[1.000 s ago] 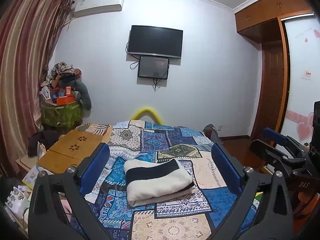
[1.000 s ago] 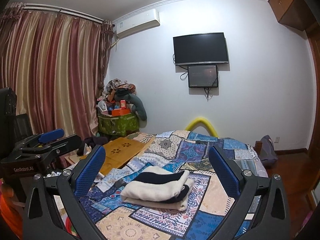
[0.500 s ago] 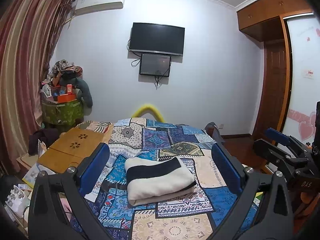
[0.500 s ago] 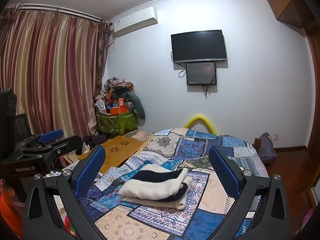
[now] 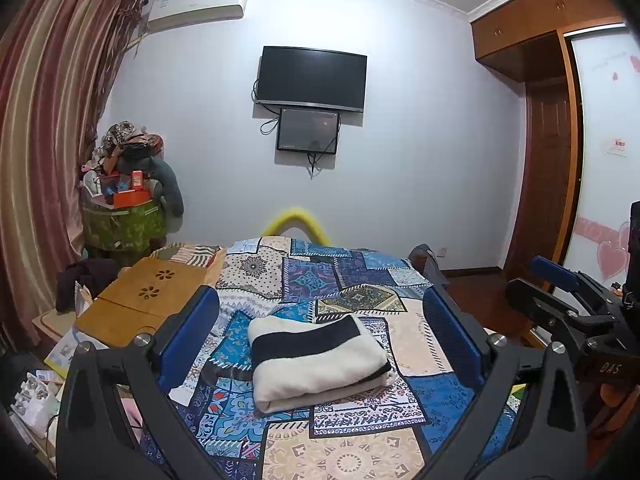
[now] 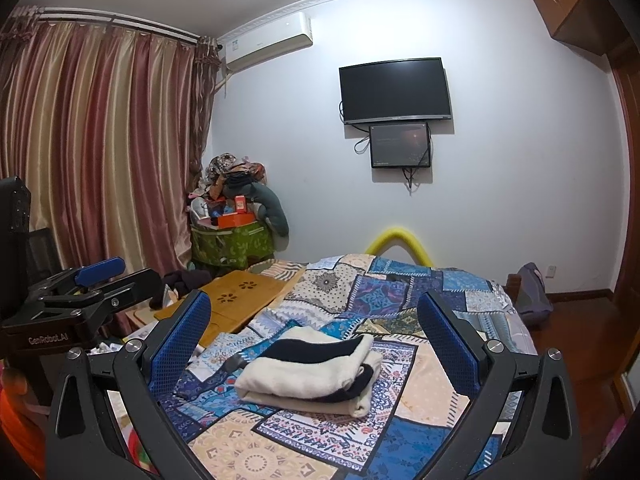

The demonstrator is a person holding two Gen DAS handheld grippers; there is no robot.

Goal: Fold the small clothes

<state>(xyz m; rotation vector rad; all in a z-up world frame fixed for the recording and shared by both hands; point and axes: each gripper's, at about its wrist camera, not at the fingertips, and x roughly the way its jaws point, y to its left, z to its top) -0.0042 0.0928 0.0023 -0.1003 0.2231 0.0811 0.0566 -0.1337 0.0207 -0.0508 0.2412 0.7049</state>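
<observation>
The cream-and-black folded garment [image 5: 320, 360] lies on the patchwork bedspread [image 5: 412, 344], right of the wooden lap table [image 5: 148, 304]; left gripper [image 5: 320, 332] and right gripper [image 6: 314, 334] hang spread, empty; judged finished, so withdraw high without brushing the fold.

wall [image 5: 420, 140]: pale, 2 screens [image 5: 311, 78] | curtains [image 6: 100, 140]: striped | bed [image 5: 360, 276]: patchwork cover

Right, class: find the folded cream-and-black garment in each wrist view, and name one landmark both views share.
Left wrist view: folded garment lies lower centre on the patchwork bedspread, between the open tongs.
Right wrist view: folded garment lies lower centre, seen more edge-on.
Shared landmark: wall-mounted television.
</observation>
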